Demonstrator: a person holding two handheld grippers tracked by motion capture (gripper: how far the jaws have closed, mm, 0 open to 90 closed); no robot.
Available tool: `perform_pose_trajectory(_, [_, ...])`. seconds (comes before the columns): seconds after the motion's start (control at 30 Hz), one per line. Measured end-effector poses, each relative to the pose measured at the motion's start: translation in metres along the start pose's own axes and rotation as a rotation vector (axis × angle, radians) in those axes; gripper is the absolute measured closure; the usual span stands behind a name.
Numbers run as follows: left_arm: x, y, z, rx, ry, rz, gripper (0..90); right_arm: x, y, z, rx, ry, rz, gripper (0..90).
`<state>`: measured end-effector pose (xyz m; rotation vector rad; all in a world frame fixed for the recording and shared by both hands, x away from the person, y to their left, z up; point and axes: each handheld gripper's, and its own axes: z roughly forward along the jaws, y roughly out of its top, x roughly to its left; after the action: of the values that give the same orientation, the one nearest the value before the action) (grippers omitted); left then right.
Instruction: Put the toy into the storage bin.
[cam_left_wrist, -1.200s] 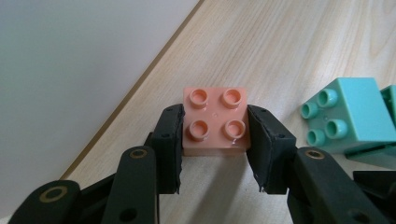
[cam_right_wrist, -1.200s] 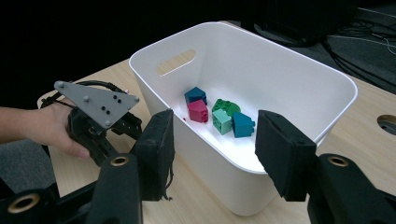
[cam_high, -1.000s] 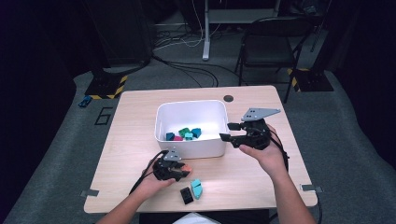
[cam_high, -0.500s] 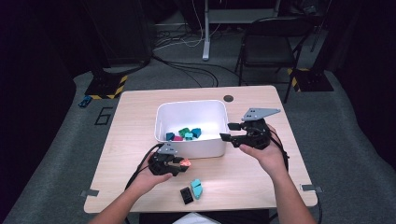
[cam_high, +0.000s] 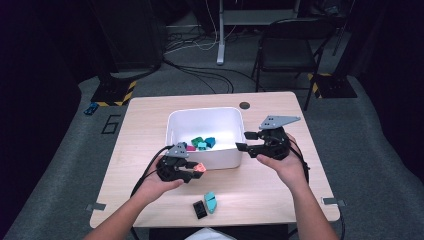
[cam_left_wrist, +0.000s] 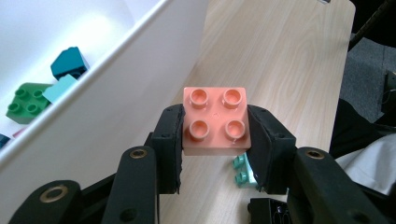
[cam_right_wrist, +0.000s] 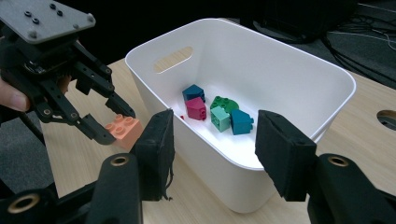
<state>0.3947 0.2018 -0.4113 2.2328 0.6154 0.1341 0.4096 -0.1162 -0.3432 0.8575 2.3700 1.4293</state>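
Observation:
My left gripper (cam_high: 192, 171) is shut on a salmon-pink four-stud brick (cam_high: 198, 169), held above the table just in front of the white bin's (cam_high: 205, 111) near wall. The left gripper view has the brick (cam_left_wrist: 215, 121) studs-up between both pads, with the bin wall (cam_left_wrist: 116, 93) to its left. My right gripper (cam_high: 244, 141) stands open and empty at the bin's right rim, its jaws pointing over the bin (cam_right_wrist: 299, 51). From there I also see the left gripper (cam_right_wrist: 116, 125) with the brick (cam_right_wrist: 123, 129). Several bricks lie in the bin: magenta (cam_right_wrist: 196, 108), green (cam_right_wrist: 219, 102), dark teal (cam_right_wrist: 240, 122).
A black brick (cam_high: 200, 209) and a light teal brick (cam_high: 210, 202) lie on the table near its front edge, below my left gripper. A round dark hole (cam_high: 244, 105) sits in the tabletop behind the bin. A chair (cam_high: 290, 50) and floor cables are beyond the table.
My left gripper has risen off the table with the salmon brick and come closer to the bin's front wall. The right gripper has stayed where it was.

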Motion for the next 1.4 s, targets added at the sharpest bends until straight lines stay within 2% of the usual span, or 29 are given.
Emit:
perform_pose_trajectory(0.3, [-0.002,0.017,-0.016,-0.027,-0.002,0.012,58.4,0.000,0.000,0.000,0.000,0.001,-0.002,46.6])
perform_pose_trajectory(0.5, [-0.003,0.030,-0.026,-0.028,-0.006,0.023,58.4,-0.001,0.000,0.000,0.000,0.000,0.002,46.6])
perform_pose_trajectory(0.8, [-0.003,0.046,-0.035,-0.041,-0.018,0.027,58.5,-0.001,0.000,-0.001,-0.004,-0.003,0.002,46.5])
perform_pose_trajectory(0.97, [0.002,0.053,-0.038,-0.055,-0.020,0.025,58.4,0.000,0.000,-0.002,-0.005,-0.004,0.004,46.6])
perform_pose_trajectory(1.17, [0.013,0.061,-0.040,-0.079,-0.031,-0.008,58.5,-0.001,0.000,-0.002,-0.005,-0.005,0.003,46.6])
perform_pose_trajectory(1.23, [0.021,0.065,-0.040,-0.085,-0.023,-0.025,58.5,-0.001,0.000,-0.003,-0.007,-0.006,0.003,46.5])
perform_pose_trajectory(1.37, [0.029,0.069,-0.040,-0.087,-0.004,-0.035,58.4,-0.002,0.000,-0.003,-0.008,-0.006,0.004,46.5])
perform_pose_trajectory(1.4, [0.035,0.072,-0.039,-0.091,0.004,-0.043,58.4,-0.002,0.000,-0.003,-0.009,-0.005,0.005,46.5])
